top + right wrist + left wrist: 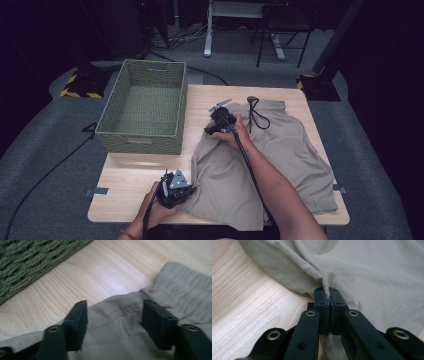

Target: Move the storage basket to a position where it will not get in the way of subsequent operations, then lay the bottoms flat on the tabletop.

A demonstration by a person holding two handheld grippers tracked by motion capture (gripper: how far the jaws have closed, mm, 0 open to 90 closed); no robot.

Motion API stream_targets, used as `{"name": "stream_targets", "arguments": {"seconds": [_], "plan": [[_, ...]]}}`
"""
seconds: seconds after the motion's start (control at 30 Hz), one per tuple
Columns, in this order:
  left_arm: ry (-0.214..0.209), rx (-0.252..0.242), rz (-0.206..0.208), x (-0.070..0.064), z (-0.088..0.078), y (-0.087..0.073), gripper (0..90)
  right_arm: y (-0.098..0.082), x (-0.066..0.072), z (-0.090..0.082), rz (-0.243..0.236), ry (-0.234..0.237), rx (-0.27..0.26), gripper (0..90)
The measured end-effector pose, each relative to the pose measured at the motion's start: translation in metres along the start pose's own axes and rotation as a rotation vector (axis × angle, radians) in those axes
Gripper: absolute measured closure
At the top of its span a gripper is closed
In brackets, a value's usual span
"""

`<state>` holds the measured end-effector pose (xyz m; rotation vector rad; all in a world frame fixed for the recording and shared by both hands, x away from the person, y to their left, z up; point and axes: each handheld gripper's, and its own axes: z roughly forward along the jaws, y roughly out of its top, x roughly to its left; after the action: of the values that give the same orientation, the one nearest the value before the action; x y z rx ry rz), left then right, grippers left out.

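Shorts (270, 160) lie spread just right of the woven basket (145, 107), one hem fold pinched tight in the left gripper (329, 298). The right gripper (113, 320) stands wide over the waistband side nearer the basket, cloth between its jaws but not pressed. Best to sink it onto a full fold before closing, I judge.

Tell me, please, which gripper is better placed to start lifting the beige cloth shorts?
Left, probably: the left gripper is already shut on a fold of the beige cloth shorts, while the right gripper stands open over the fabric near the waistband.

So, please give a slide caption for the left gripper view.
Left gripper pinching a fold of beige fabric shorts on the light wooden table.
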<state>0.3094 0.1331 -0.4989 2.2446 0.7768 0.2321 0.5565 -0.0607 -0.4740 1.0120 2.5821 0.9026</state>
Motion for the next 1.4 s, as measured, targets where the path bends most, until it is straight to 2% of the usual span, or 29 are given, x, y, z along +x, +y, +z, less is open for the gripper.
{"name": "stream_targets", "arguments": {"seconds": [0.13, 0.23, 0.3, 0.4, 0.43, 0.47, 0.53, 0.6, 0.63, 0.67, 0.8, 0.9, 0.93, 0.97, 1.0, 1.13, 1.2, 1.23, 1.33, 1.4], "plan": [[-0.009, 0.003, -0.003, 0.000, 0.001, 0.001, 86.9, -0.004, 0.000, 0.009, 0.021, -0.001, 0.032, 24.0], [-0.004, 0.005, 0.004, -0.001, 0.001, 0.001, 86.8, -0.005, -0.001, 0.011, 0.012, -0.031, 0.050, 25.9], [-0.007, 0.005, 0.005, -0.001, 0.001, 0.001, 86.9, -0.005, -0.002, 0.010, 0.011, -0.033, 0.053, 34.1], [-0.006, 0.001, -0.001, 0.000, 0.001, 0.001, 86.0, -0.004, -0.002, 0.006, -0.006, -0.016, 0.055, 60.9], [0.002, -0.002, -0.005, 0.000, 0.001, 0.001, 83.7, -0.003, -0.002, 0.005, -0.006, -0.017, 0.061, 65.3], [0.012, -0.011, -0.010, 0.000, 0.001, 0.001, 75.8, -0.003, -0.003, 0.004, 0.000, -0.017, 0.063, 68.9], [0.044, -0.016, -0.037, 0.000, 0.002, 0.000, 52.9, -0.004, -0.005, 0.003, 0.008, -0.024, 0.063, 77.5], [0.063, -0.012, -0.065, 0.000, 0.003, 0.000, 36.1, -0.005, -0.008, 0.002, 0.011, -0.017, 0.064, 82.8], [0.098, -0.007, -0.079, 0.000, 0.004, -0.001, 27.0, -0.006, -0.009, 0.002, 0.008, -0.016, 0.063, 84.4], [0.125, -0.008, -0.088, 0.001, 0.006, -0.001, 23.2, -0.006, -0.010, 0.002, 0.007, -0.013, 0.062, 85.8], [0.128, 0.002, -0.079, 0.001, 0.008, 0.001, 18.4, -0.006, -0.010, 0.001, -0.015, -0.021, 0.067, 88.2], [0.127, -0.001, -0.073, 0.000, 0.010, 0.004, 20.9, -0.006, -0.009, 0.000, -0.036, -0.028, 0.072, 88.6], [0.108, -0.003, -0.063, 0.001, 0.009, 0.005, 27.5, -0.006, -0.009, 0.000, -0.038, -0.028, 0.070, 88.7], [0.103, -0.006, -0.046, 0.001, 0.008, 0.006, 39.2, -0.006, -0.009, 0.000, -0.042, -0.026, 0.066, 88.7], [0.092, -0.010, -0.053, 0.000, 0.009, 0.007, 48.6, -0.006, -0.009, -0.001, -0.043, -0.023, 0.060, 88.8], [0.056, -0.004, -0.031, 0.000, 0.007, 0.007, 70.4, -0.002, -0.006, -0.006, -0.050, -0.013, 0.028, 88.9], [0.056, 0.000, -0.021, -0.001, 0.006, 0.007, 81.0, 0.000, -0.005, -0.008, -0.056, -0.002, 0.018, 88.9], [0.054, 0.003, -0.018, -0.001, 0.005, 0.006, 84.4, 0.001, -0.003, -0.009, -0.059, -0.002, 0.013, 88.9], [0.057, 0.014, -0.016, 0.001, 0.000, 0.004, 86.6, 0.005, 0.000, -0.014, -0.069, 0.007, -0.007, 88.9], [0.056, -0.003, -0.032, 0.004, -0.003, 0.001, 86.9, 0.009, 0.002, -0.018, -0.068, 0.013, -0.029, 88.9]]}}
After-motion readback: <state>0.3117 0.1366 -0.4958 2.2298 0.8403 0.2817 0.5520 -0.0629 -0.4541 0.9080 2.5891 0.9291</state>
